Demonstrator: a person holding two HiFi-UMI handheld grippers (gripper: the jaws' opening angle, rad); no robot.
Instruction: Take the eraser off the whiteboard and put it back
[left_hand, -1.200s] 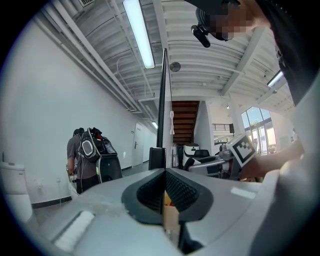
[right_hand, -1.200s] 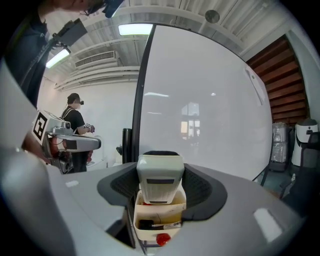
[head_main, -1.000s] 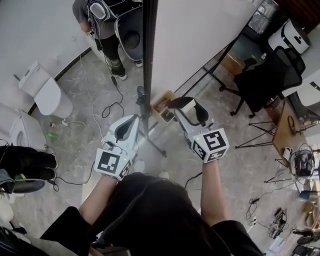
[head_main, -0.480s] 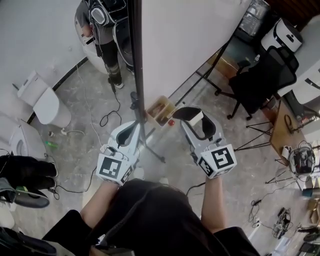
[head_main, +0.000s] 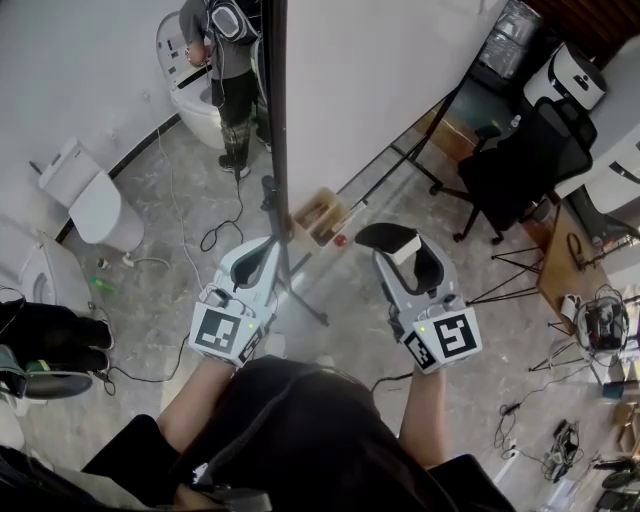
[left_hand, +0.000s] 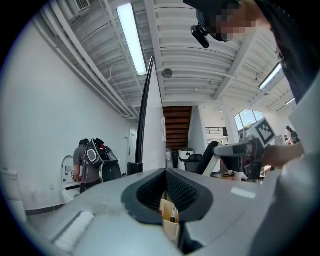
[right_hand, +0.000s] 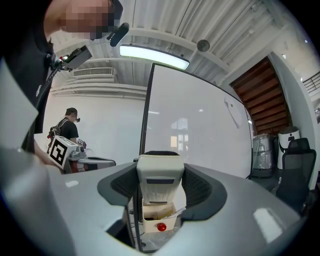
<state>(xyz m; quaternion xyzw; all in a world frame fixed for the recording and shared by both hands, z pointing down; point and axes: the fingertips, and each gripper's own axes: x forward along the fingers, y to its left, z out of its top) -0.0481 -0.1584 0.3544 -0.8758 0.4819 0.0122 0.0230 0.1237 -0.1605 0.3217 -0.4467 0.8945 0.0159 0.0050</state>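
The eraser (right_hand: 159, 185), a white block with a black felt edge, sits between the pads of my right gripper (right_hand: 160, 172), which is shut on it. In the head view the right gripper (head_main: 397, 247) holds the eraser (head_main: 404, 250) a short way in front of the whiteboard (head_main: 380, 70), clear of its surface. A small tan tray (head_main: 322, 215) of markers hangs at the board's lower edge, with a red round magnet (right_hand: 161, 227) by it. My left gripper (head_main: 262, 255) is level beside the board's dark frame post (head_main: 277, 120); its jaws are shut and hold nothing (left_hand: 165, 172).
A person with a backpack (head_main: 225, 40) stands behind the board. A black office chair (head_main: 530, 150) is at the right, white fixtures (head_main: 95, 195) at the left. Cables trail over the floor, and the board's stand legs (head_main: 305, 295) spread below the grippers.
My right gripper has drawn back from the board and to the right with the eraser in it. The left gripper has shifted only slightly.
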